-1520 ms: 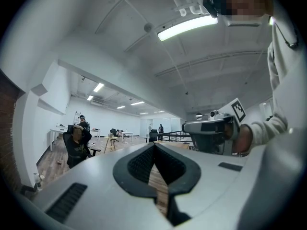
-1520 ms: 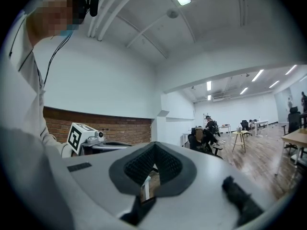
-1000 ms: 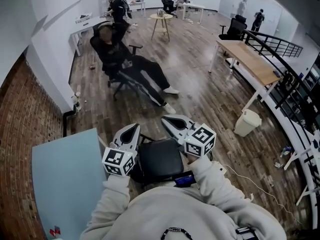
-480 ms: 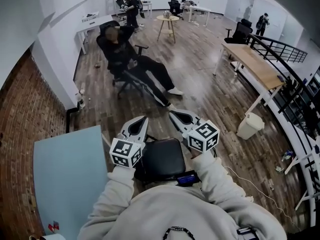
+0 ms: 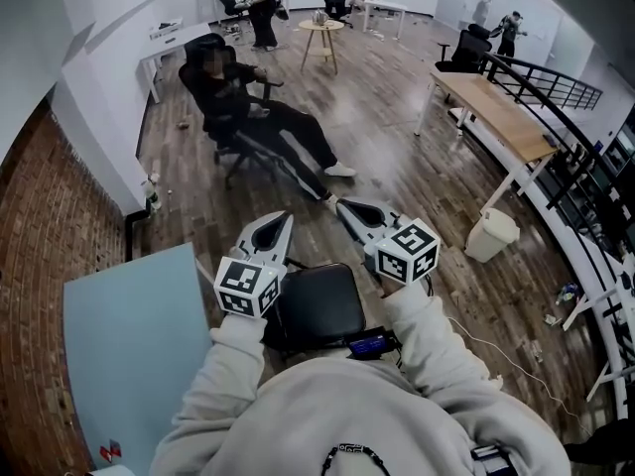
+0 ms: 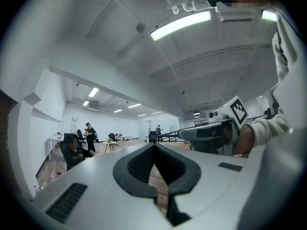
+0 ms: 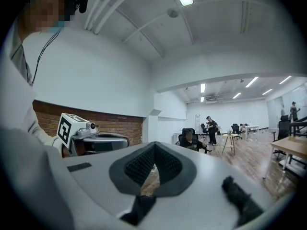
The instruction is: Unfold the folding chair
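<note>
Head view: the left gripper (image 5: 281,220) and the right gripper (image 5: 347,206) point away from the wearer, each with its jaws pressed together and empty. The folding chair (image 5: 317,307) sits below and behind both jaw tips, its black seat between the two marker cubes, gripped by neither. Ahead of the tips a seated person (image 5: 253,117) stretches their legs toward them. A pale-blue tabletop (image 5: 129,335) lies left of the left jaws, and a waste bin (image 5: 491,238) stands right of the right jaws.

Left gripper view: the jaws meet with nothing between them, and the right gripper is just to their right.

Right gripper view: the jaws are closed on nothing. The left gripper is to their left, before a brick wall (image 7: 112,116). A wooden desk (image 7: 292,145) stands far right.
</note>
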